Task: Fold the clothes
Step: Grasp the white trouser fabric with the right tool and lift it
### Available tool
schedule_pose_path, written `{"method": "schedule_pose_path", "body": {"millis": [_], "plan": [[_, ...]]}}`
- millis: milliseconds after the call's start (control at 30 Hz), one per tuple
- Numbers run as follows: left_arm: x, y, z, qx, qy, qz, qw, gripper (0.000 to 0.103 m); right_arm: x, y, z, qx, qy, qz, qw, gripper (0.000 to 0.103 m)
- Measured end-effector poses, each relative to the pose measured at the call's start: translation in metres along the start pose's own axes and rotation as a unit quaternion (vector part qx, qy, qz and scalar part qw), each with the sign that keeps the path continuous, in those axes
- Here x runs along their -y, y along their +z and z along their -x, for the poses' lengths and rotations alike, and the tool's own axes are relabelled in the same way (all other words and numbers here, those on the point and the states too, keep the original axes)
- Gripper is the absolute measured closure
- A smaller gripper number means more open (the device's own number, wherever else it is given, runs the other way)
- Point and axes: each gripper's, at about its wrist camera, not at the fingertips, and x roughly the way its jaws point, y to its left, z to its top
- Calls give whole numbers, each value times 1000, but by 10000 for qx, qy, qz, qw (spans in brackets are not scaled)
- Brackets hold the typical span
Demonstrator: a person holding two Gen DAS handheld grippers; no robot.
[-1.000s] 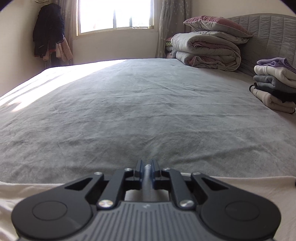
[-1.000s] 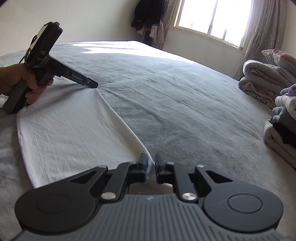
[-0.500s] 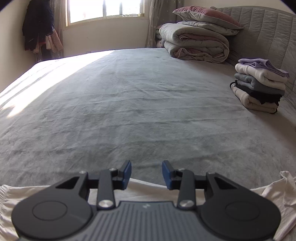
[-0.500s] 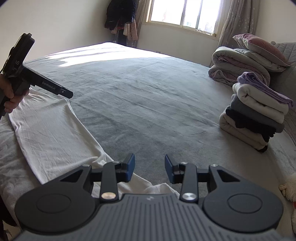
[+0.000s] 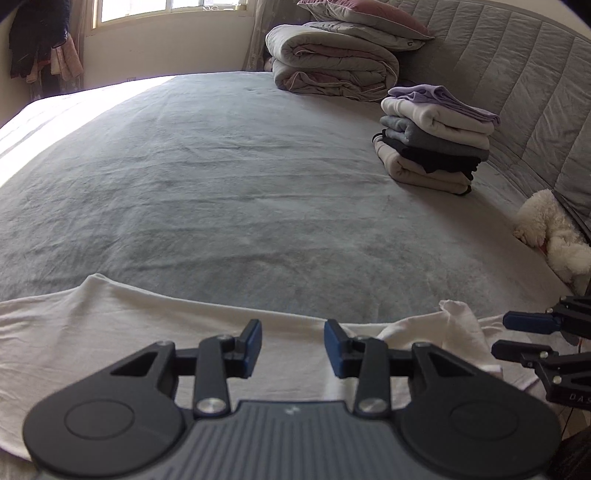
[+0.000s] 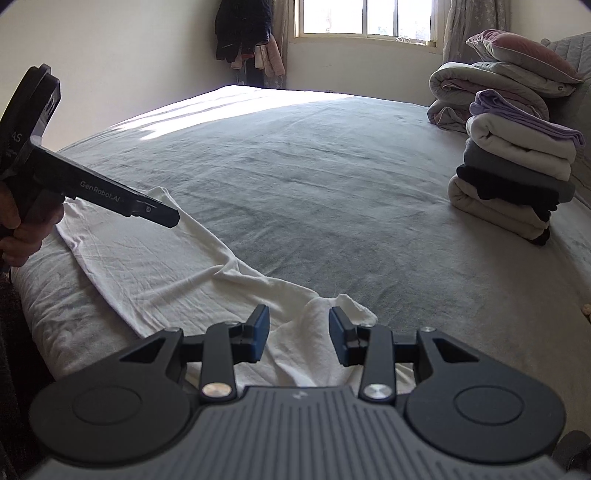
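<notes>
A white garment (image 5: 110, 325) (image 6: 155, 266) lies flat along the near edge of the grey bed. My left gripper (image 5: 293, 347) hovers above its middle, open, nothing between its blue pads. My right gripper (image 6: 298, 334) stands open over the garment's rumpled right end (image 6: 332, 314). In the left wrist view the right gripper (image 5: 517, 334) shows at the right edge, open. In the right wrist view a hand (image 6: 26, 229) holds the left gripper (image 6: 162, 216) above the garment's far left end.
A stack of folded clothes (image 5: 432, 140) (image 6: 513, 173) sits at the right by the quilted headboard (image 5: 517, 85). Folded duvets and a pillow (image 5: 332, 62) lie behind it. A white plush toy (image 5: 550, 232) rests at the right edge. Dark clothes (image 6: 243, 29) hang by the window.
Both grippers were shut on the white garment's edge a second ago; they have opened, let it drop onto the bed, and drawn back and upward. More of the garment now shows.
</notes>
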Motion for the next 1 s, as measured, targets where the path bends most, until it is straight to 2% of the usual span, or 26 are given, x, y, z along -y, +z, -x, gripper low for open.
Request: {"method": "schedule_pose_path", "body": {"millis": [133, 167, 200, 267, 333, 500, 833, 933, 1000], "plan": [[23, -14, -6, -98, -223, 26, 9997, 65, -5, -10, -13, -160, 99, 263, 9995, 63], [28, -17, -9, -126, -254, 42, 9996, 65, -5, -13, -16, -209, 95, 308, 9993, 67], [33, -20, -11, -154, -285, 58, 9995, 65, -5, -15, -20, -256, 87, 355, 9990, 71], [41, -26, -16, -217, -355, 128, 9991, 65, -4, -22, -25, -325, -79, 525, 9981, 94], [46, -30, -21, -283, -406, 201, 9986, 65, -1, -28, -28, -380, -263, 665, 9967, 102], [57, -41, -35, -421, -617, 413, 9964, 65, 8, -33, -10, -275, -407, 548, 9973, 102], [60, -40, -46, -421, -1129, 1089, 9867, 67, 47, -49, 18, -444, -664, -146, 9967, 103], [59, -42, -42, -303, -1054, 1260, 9859, 67, 55, -50, 20, -464, -673, -344, 9961, 100], [60, -42, -41, -243, -908, 1211, 9882, 67, 57, -50, 21, -449, -663, -415, 9959, 92]]}}
